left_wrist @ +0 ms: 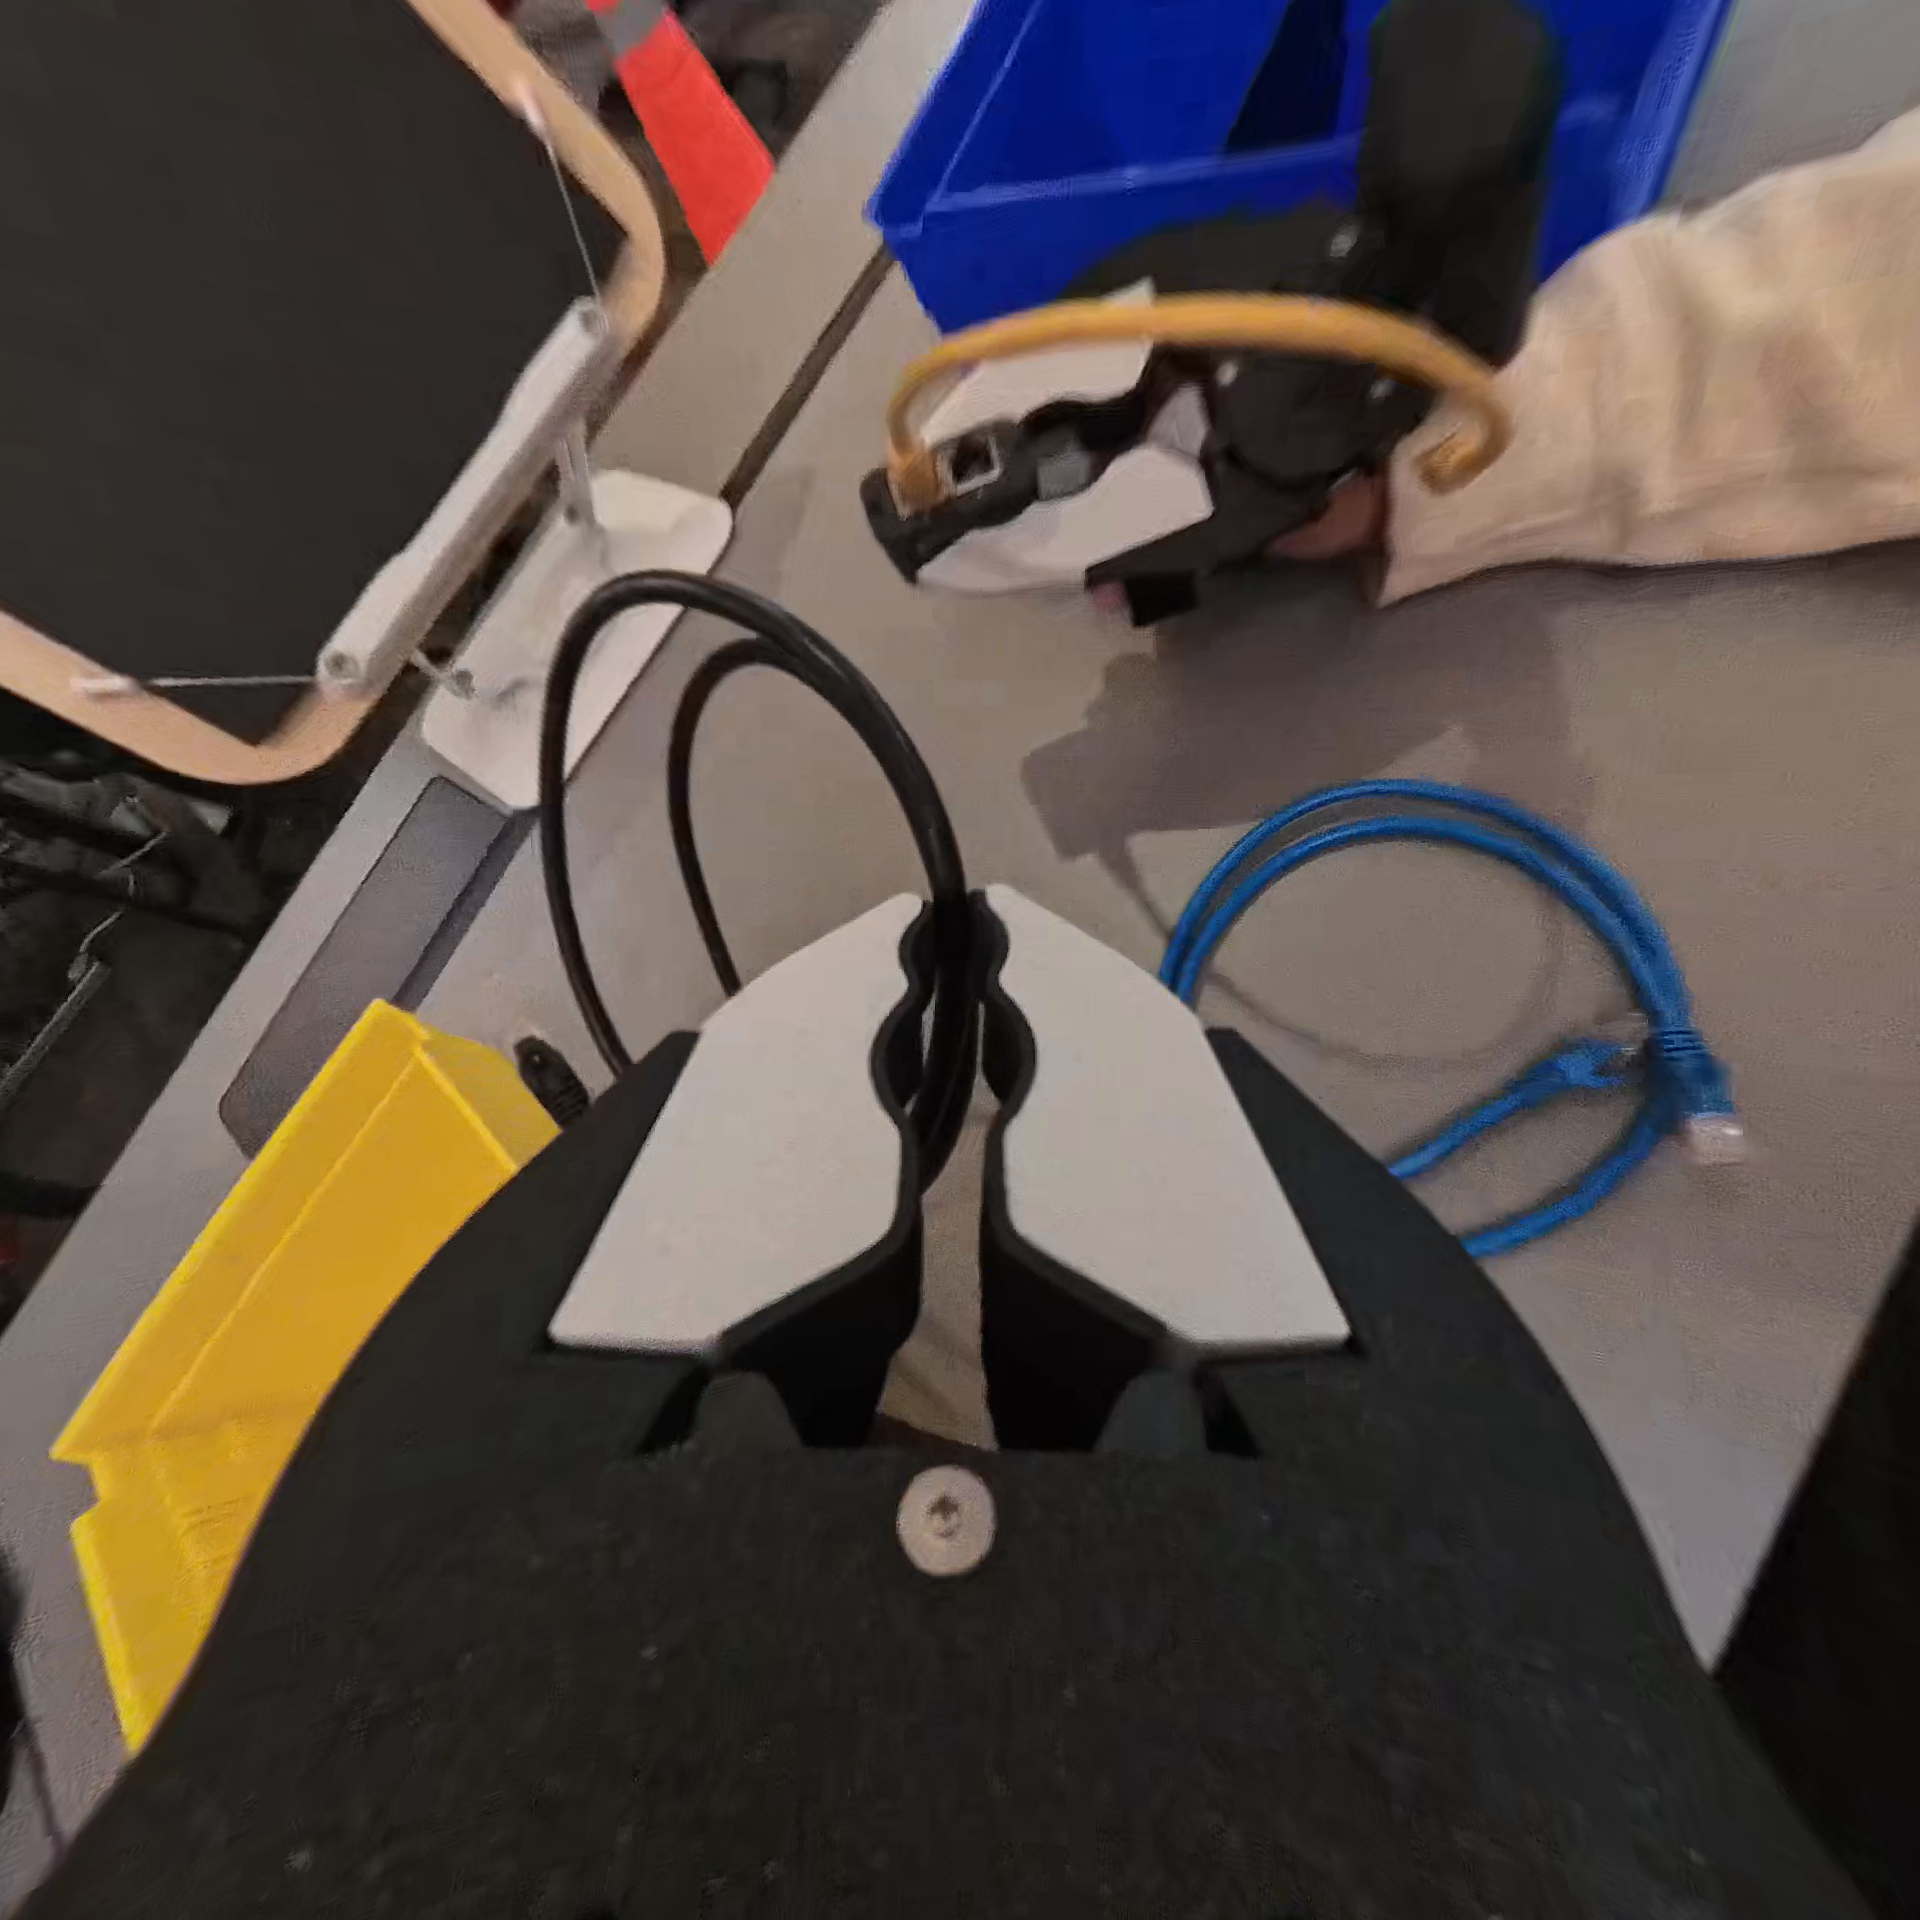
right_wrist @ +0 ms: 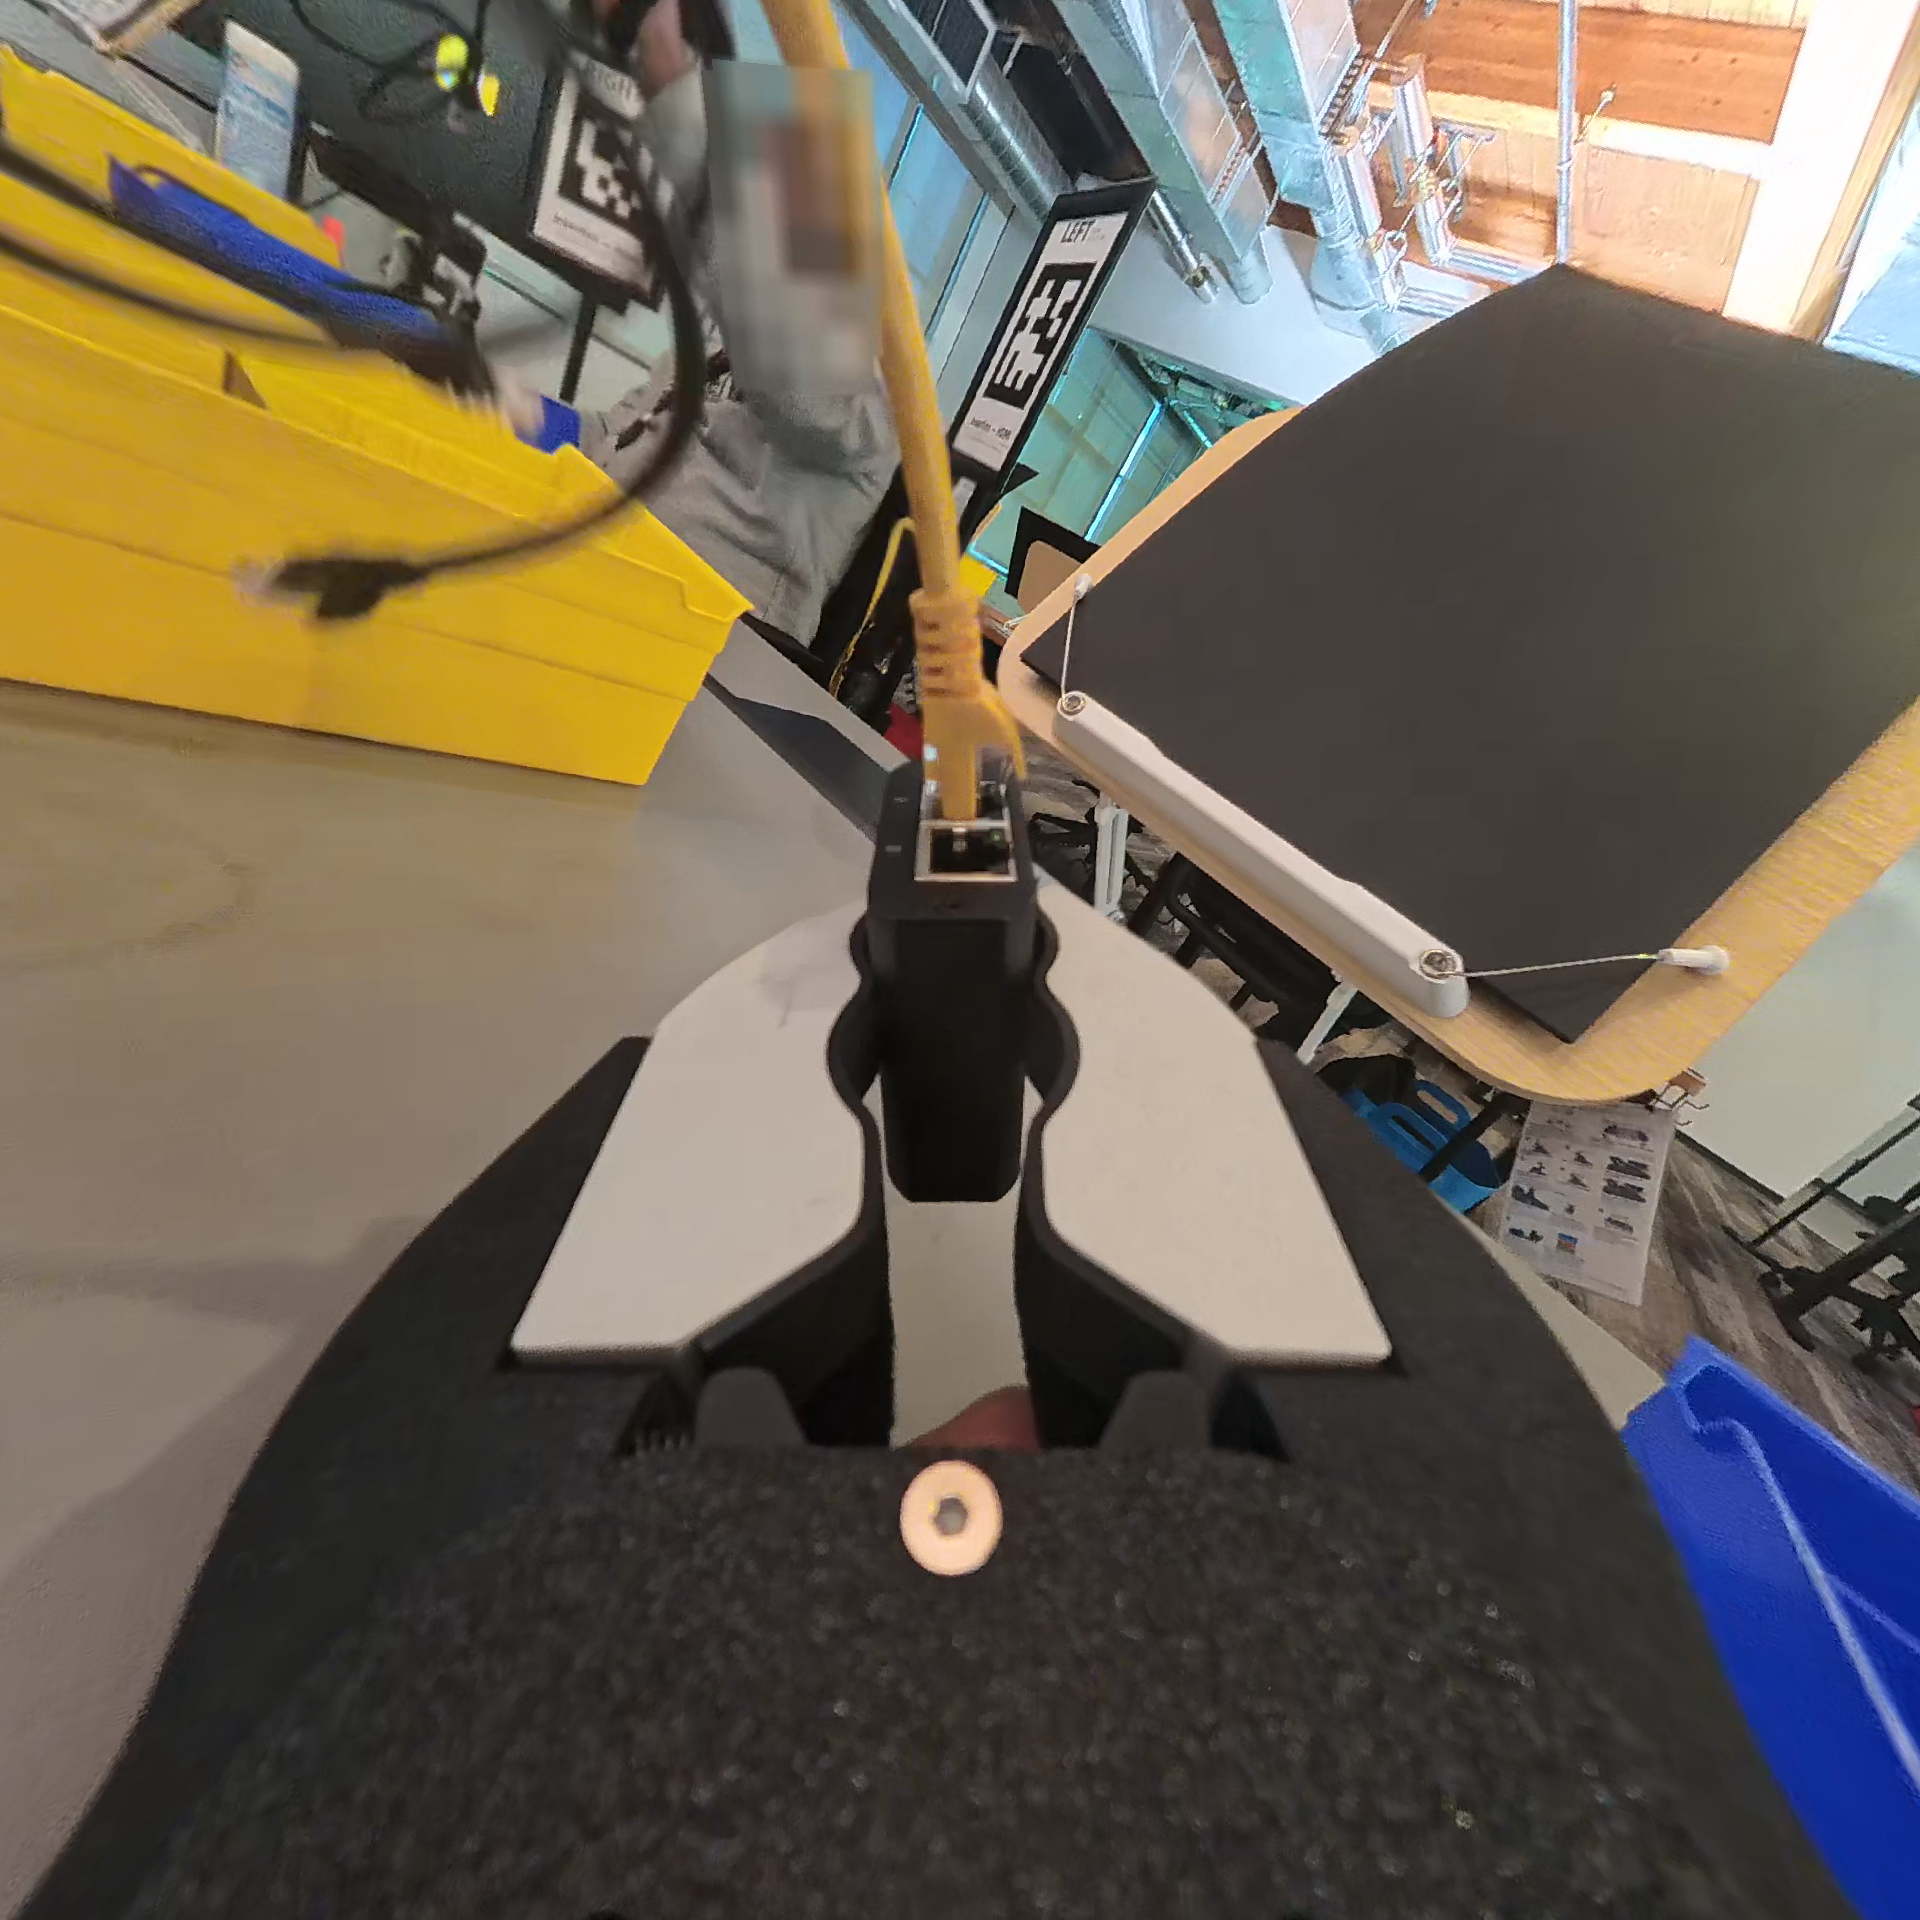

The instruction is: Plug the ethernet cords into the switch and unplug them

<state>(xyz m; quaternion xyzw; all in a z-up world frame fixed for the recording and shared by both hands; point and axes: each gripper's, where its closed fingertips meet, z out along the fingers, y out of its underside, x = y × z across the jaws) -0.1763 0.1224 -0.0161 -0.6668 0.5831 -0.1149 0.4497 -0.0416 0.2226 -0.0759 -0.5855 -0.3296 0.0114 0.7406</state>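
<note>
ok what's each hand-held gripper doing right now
left hand-held gripper: closed on the black cable.
right hand-held gripper: closed on the black switch, yellow cable plugged in.

A grey table (left_wrist: 1351, 727) stands beside black boards with a pale wooden rim (right_wrist: 1558, 665). High windows (right_wrist: 1860, 260), metal ducts (right_wrist: 1278, 166) and wooden ceiling panels (right_wrist: 1662, 62) show above a wood-pattern floor (right_wrist: 1704, 1278).

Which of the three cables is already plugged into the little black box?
The yellow cable: its plug sits in the switch. The black cable is only held, and the blue cable lies loose.
</note>
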